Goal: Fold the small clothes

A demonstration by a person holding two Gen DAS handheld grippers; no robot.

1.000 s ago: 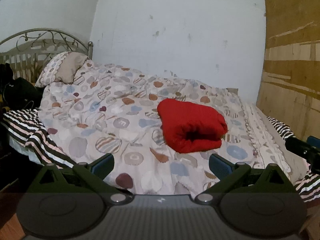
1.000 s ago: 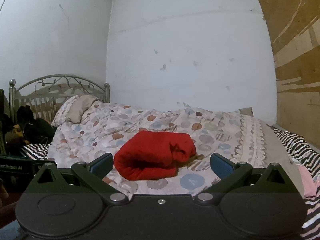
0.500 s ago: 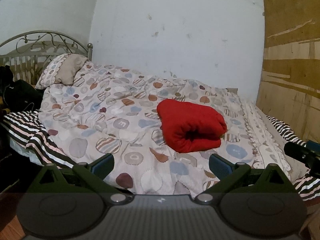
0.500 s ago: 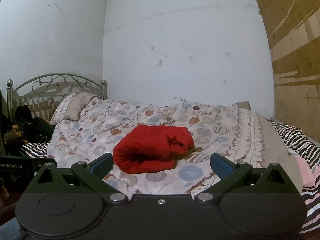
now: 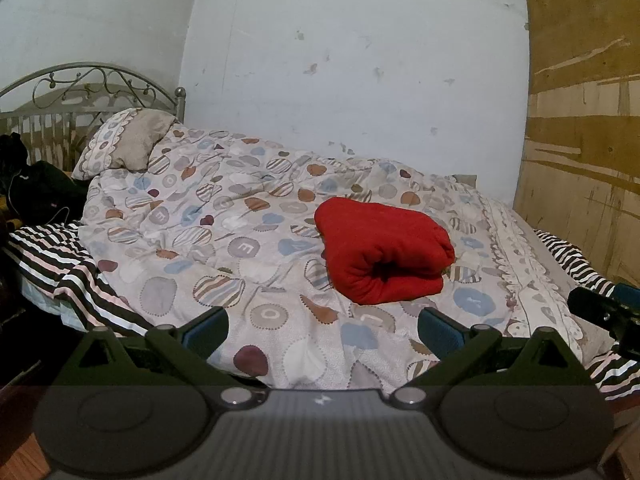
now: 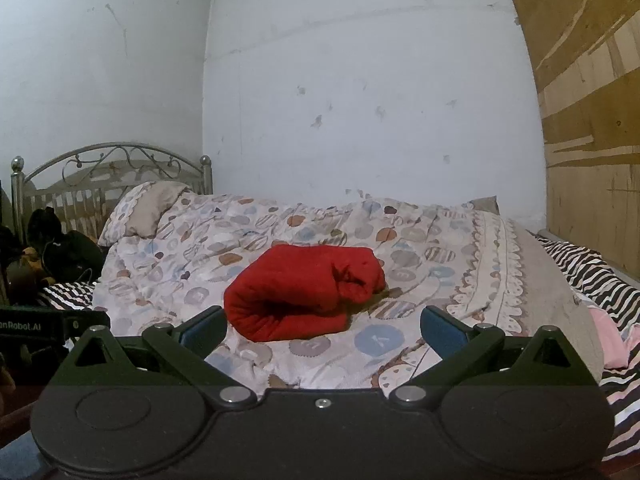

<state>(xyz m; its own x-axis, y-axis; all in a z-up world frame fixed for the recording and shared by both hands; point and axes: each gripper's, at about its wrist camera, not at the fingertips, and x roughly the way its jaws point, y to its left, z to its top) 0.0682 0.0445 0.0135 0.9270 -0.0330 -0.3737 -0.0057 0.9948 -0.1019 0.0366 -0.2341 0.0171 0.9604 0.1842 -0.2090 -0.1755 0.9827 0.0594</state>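
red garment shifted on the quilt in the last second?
No. The red garment lies on the same quilt patches in both views: beside the blue patch, above the letter circle. Only the cameras drifted slightly.

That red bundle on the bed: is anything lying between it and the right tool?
Only patterned quilt lies between the red bundle and the open right tool, as the right wrist view shows.
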